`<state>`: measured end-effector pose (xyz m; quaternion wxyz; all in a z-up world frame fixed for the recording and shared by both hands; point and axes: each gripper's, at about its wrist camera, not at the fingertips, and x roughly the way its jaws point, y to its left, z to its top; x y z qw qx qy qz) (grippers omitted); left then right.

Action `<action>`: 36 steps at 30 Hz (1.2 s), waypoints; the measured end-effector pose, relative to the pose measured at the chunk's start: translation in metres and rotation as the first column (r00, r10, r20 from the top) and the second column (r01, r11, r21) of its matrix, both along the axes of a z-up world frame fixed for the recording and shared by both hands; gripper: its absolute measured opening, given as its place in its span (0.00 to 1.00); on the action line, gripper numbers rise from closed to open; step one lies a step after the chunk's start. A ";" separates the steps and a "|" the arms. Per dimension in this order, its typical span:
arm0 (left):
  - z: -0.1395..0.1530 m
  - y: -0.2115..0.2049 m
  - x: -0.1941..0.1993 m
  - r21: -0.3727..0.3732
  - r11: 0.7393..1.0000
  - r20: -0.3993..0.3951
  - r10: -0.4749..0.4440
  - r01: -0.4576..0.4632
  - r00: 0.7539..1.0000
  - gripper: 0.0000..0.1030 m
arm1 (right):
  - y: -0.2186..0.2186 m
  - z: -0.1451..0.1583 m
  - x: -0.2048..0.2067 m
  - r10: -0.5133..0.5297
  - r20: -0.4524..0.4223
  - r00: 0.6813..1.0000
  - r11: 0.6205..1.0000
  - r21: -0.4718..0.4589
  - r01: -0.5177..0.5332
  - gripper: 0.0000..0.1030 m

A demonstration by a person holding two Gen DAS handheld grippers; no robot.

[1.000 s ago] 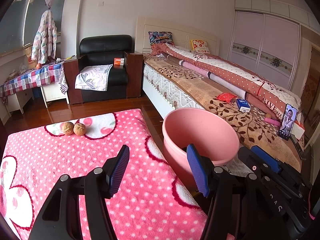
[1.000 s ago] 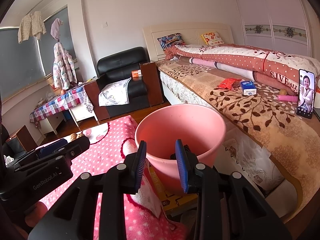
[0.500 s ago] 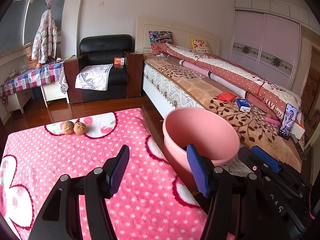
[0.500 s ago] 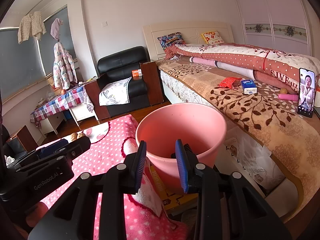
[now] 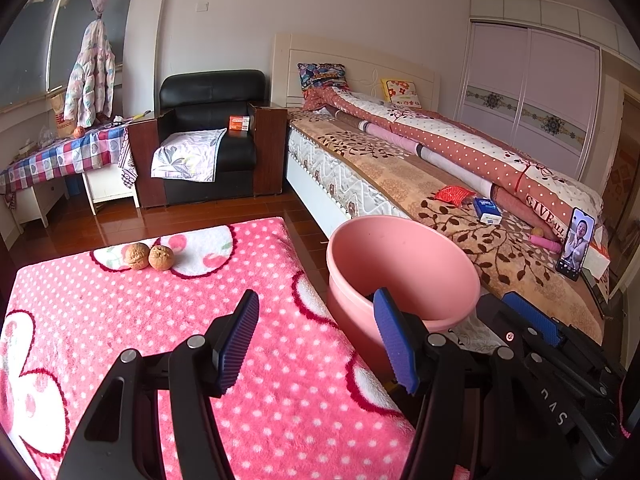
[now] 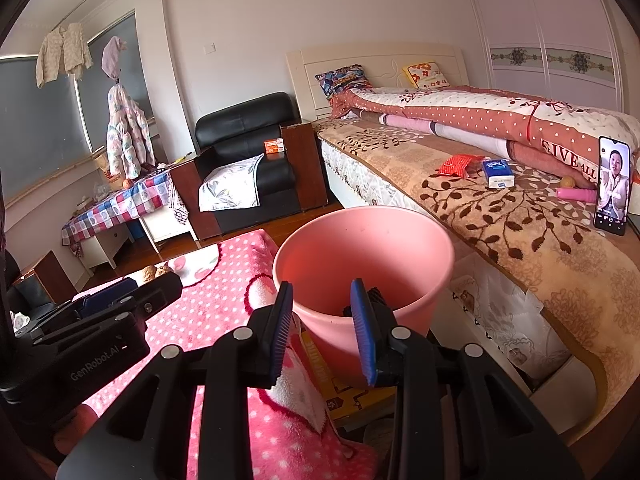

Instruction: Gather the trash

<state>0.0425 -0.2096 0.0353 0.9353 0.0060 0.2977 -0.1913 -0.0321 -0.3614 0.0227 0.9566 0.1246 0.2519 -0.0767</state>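
Your left claw point(image 5: 316, 336) hangs over the pink dotted blanket point(image 5: 120, 320) on the worktop, its 2 blue pads spread wide with nothing between them. Your right claw point(image 6: 324, 330) sits at the near rim of the pink bin point(image 6: 400, 248), its pads set closer together yet apart, and empty as well. That placement reads as a drop position: the bin stands at 3 o'clock of the worktop, squeezed between it and the bed point(image 6: 520, 248), so anything lifted off the blanket has a short swing to it. Something dark lies at the bottom of the bin; what it is cannot be told.

The likely trash is the 2 walnuts point(image 5: 149, 256), touching each other at 11 o'clock from your left claw, on the far part of the blanket and well apart from both claws. The left claw faces that way and is already wide enough, so it looks the better choice for them.

On the bed, at 1 o'clock from the bin, lie 1 red wrapper point(image 6: 456, 165), 1 blue-and-white packet point(image 6: 497, 173) just beside it, and 1 phone point(image 6: 613, 185) propped upright further along. Whether the wrapper counts as trash is your call.
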 end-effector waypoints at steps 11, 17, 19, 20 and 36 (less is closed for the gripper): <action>0.000 0.000 0.000 0.001 1.000 -0.001 0.000 0.000 1.000 0.57 | 0.000 0.000 0.000 0.000 -0.002 1.000 1.000 0.000 0.000 0.30; 0.000 0.000 0.000 -0.001 1.000 -0.002 0.000 0.000 1.000 0.57 | 0.000 0.000 0.000 0.000 -0.003 1.000 1.000 -0.001 0.000 0.30; 0.000 0.000 0.000 0.001 1.000 0.000 0.000 0.000 1.000 0.57 | 0.001 0.000 0.000 0.001 -0.004 1.000 1.000 -0.001 -0.001 0.30; 0.000 -0.001 0.000 0.001 1.000 0.000 0.000 0.000 1.000 0.57 | 0.000 0.000 0.000 0.001 -0.004 1.000 1.000 0.000 -0.001 0.30; -0.002 0.000 -0.003 0.004 1.000 0.000 -0.007 0.007 1.000 0.57 | 0.001 0.001 0.001 0.001 -0.005 1.000 1.000 -0.001 -0.001 0.30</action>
